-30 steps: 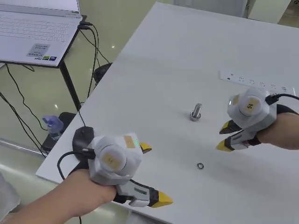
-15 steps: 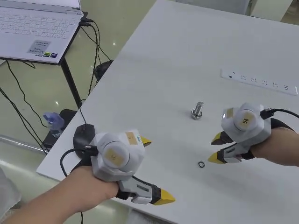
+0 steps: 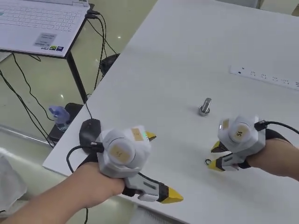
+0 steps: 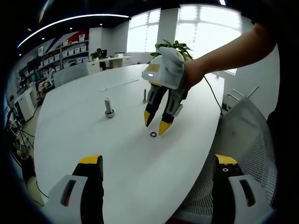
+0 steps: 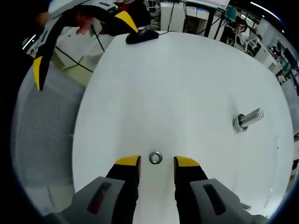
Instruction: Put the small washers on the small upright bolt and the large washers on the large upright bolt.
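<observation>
A small steel washer (image 3: 207,162) (image 5: 155,157) lies flat on the white table (image 3: 177,56). My right gripper (image 3: 216,156) (image 5: 157,162) is open, its yellow fingertips (image 5: 128,161) low on either side of the washer. An upright bolt (image 3: 204,107) (image 5: 247,119) stands a short way beyond. In the left gripper view the right gripper (image 4: 155,123) hovers over the washer (image 4: 153,134), with the bolt (image 4: 109,108) to its left and a second bolt (image 4: 145,95) partly hidden behind it. My left gripper (image 3: 161,166) (image 4: 157,161) is open wide at the table's near edge, holding nothing.
A white power strip (image 3: 266,78) lies at the far right. A black mouse (image 3: 88,133) sits at the table's left corner by my left hand. Off the table stand a laptop (image 3: 37,23) and, on the floor, a spray bottle (image 3: 60,116).
My right gripper has come down and toward me, from near the bolt to the washer, so that its tips now straddle it. The left gripper has hardly moved; the head view has shifted.
</observation>
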